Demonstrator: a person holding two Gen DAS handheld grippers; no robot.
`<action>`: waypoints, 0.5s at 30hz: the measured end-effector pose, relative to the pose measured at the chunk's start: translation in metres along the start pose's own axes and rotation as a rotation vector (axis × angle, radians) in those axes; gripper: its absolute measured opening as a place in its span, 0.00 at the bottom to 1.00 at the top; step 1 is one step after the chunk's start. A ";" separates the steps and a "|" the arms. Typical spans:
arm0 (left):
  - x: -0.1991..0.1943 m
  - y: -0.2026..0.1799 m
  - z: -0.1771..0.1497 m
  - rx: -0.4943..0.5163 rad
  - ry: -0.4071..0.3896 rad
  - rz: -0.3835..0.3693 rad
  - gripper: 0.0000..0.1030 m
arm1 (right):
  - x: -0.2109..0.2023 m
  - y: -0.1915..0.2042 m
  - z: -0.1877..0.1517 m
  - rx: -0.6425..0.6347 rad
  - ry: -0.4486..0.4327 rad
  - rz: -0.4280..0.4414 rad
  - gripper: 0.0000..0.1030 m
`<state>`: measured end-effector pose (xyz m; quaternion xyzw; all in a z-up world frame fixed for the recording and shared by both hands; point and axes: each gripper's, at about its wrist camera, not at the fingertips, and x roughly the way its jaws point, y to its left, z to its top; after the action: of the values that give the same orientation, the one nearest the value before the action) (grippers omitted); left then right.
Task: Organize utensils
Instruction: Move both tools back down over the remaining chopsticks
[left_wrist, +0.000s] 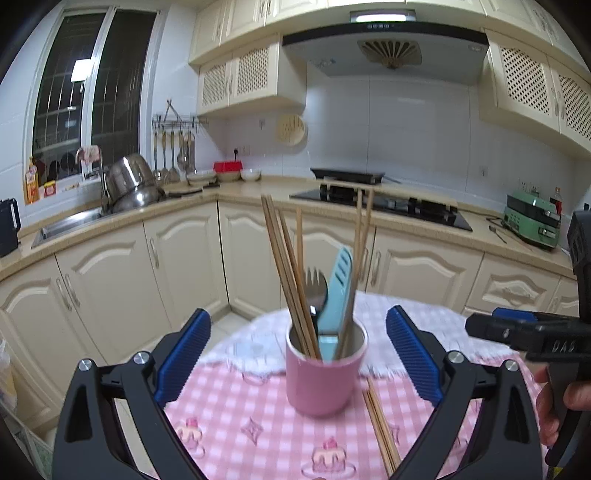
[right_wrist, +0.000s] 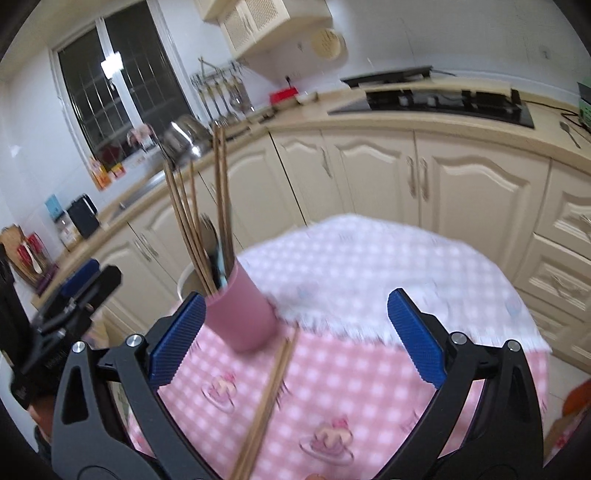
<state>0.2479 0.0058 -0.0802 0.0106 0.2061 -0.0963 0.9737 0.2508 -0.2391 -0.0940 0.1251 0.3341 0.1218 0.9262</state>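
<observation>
The pair of chopsticks on the table runs off the right wrist view's edge at 6 o'clock. The pink cup hides the lower ends of the utensils inside; that view is motion-blurred.

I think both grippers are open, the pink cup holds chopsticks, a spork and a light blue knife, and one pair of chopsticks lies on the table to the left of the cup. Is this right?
Nearly. In the left wrist view the loose pair of chopsticks lies on the table to the right of the pink cup, not to the left. The rest holds: left gripper and right gripper are open, and the cup holds chopsticks, a spork and a light blue knife.
</observation>
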 end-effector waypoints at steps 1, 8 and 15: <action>0.000 -0.002 -0.002 0.000 0.011 0.000 0.91 | 0.000 0.000 -0.006 -0.009 0.016 -0.016 0.94; 0.005 -0.008 -0.042 0.012 0.147 0.000 0.91 | 0.015 0.007 -0.051 -0.102 0.139 -0.099 0.94; 0.032 -0.029 -0.082 0.092 0.310 -0.016 0.91 | 0.031 -0.003 -0.079 -0.111 0.219 -0.115 0.94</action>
<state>0.2382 -0.0239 -0.1680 0.0685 0.3492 -0.1106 0.9280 0.2235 -0.2207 -0.1723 0.0403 0.4328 0.0995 0.8951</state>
